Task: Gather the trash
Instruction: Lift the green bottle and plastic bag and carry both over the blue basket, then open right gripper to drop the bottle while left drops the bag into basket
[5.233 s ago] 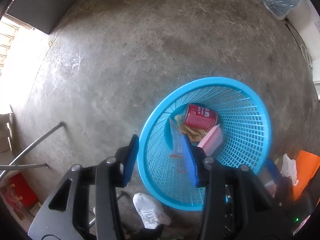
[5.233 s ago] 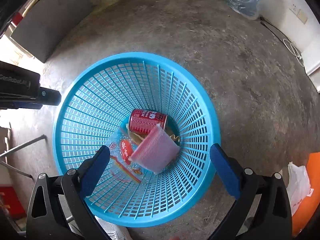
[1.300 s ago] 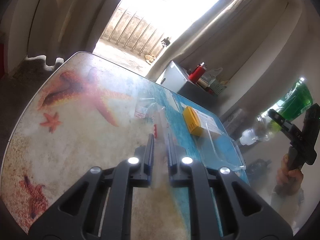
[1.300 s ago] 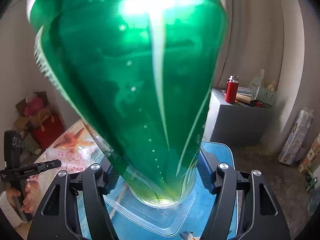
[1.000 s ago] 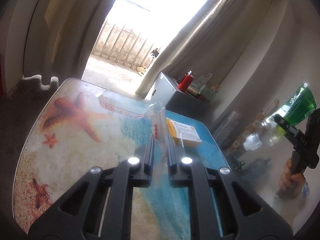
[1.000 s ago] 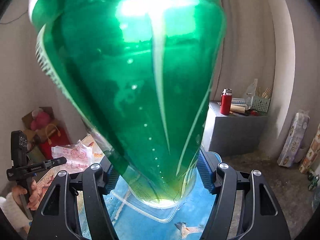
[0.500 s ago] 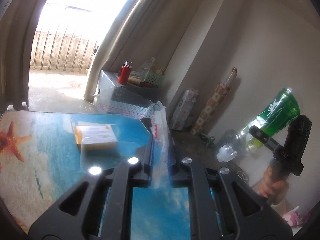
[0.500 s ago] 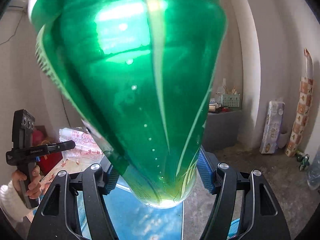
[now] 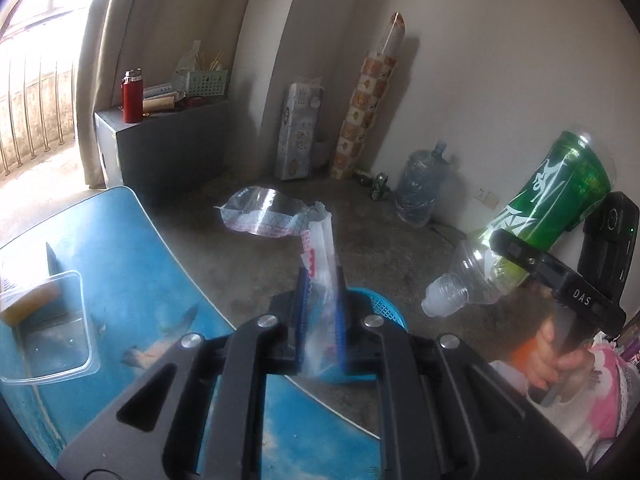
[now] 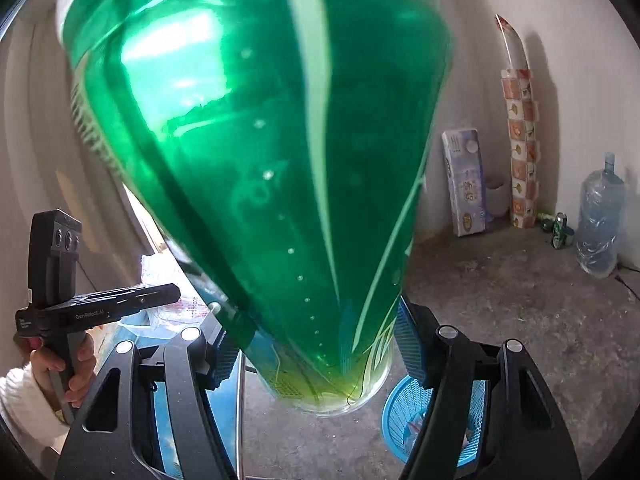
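Observation:
My left gripper [image 9: 320, 304] is shut on a clear plastic bag [image 9: 276, 216] with red print, which sticks up and flops left above the fingers. Just behind the fingers a bit of the blue basket [image 9: 380, 308] shows on the floor. My right gripper [image 10: 316, 348] is shut on a big green plastic bottle [image 10: 260, 160] that fills most of the right wrist view. In the left wrist view the bottle [image 9: 552, 200] hangs neck-down at the right. The basket [image 10: 404, 412] sits low right with some trash inside, and the left gripper [image 10: 168, 292] with the bag [image 10: 160, 268] is at the left.
The blue sea-print table [image 9: 120, 264] lies at the lower left with a clear plastic container [image 9: 52, 328] on it. Along the wall stand a grey cabinet [image 9: 160, 148], a tissue pack [image 9: 300, 132], a rolled mat [image 9: 368, 100] and a water jug [image 9: 420, 188]. A hand [image 9: 560, 360] grips the right tool.
Both views have swung from the table toward the floor and the wall corner. The blue basket has come into sight. Both grips are unchanged.

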`<state>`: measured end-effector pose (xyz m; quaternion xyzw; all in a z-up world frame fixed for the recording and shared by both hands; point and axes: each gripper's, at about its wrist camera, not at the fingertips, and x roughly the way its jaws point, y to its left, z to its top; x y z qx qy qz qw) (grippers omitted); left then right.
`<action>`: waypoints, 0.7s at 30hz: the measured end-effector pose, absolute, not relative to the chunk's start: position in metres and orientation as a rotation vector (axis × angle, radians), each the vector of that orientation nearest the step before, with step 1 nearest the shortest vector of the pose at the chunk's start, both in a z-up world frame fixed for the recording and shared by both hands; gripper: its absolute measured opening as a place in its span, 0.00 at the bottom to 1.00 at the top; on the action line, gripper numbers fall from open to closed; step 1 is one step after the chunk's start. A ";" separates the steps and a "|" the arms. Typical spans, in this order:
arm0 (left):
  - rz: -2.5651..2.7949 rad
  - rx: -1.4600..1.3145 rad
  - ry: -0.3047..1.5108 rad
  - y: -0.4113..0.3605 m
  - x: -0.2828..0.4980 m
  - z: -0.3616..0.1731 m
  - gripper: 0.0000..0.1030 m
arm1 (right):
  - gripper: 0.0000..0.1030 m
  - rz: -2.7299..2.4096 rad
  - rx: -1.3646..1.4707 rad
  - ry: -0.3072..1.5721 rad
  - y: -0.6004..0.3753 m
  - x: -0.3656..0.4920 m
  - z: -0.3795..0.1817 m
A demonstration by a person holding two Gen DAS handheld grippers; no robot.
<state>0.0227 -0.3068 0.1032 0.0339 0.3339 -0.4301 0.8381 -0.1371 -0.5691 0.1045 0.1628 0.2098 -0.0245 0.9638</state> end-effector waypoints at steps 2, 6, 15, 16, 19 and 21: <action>-0.935 0.126 0.754 -0.334 0.025 0.090 0.10 | 0.63 -0.098 0.344 0.465 -0.581 -0.136 0.084; -0.968 0.243 0.843 -0.386 0.031 0.066 0.10 | 0.63 -0.167 0.402 0.524 -0.611 -0.129 0.042; -0.879 0.486 1.110 -0.515 0.067 -0.004 0.10 | 0.63 -0.226 0.729 0.663 -0.697 -0.121 -0.087; -0.881 0.494 1.150 -0.529 0.072 -0.016 0.10 | 0.63 -0.251 0.747 0.689 -0.705 -0.118 -0.104; -0.858 0.517 1.254 -0.564 0.086 -0.051 0.10 | 0.63 -0.341 0.789 0.750 -0.720 -0.113 -0.152; -0.849 0.553 1.322 -0.587 0.090 -0.077 0.10 | 0.63 -0.387 0.814 0.792 -0.727 -0.107 -0.183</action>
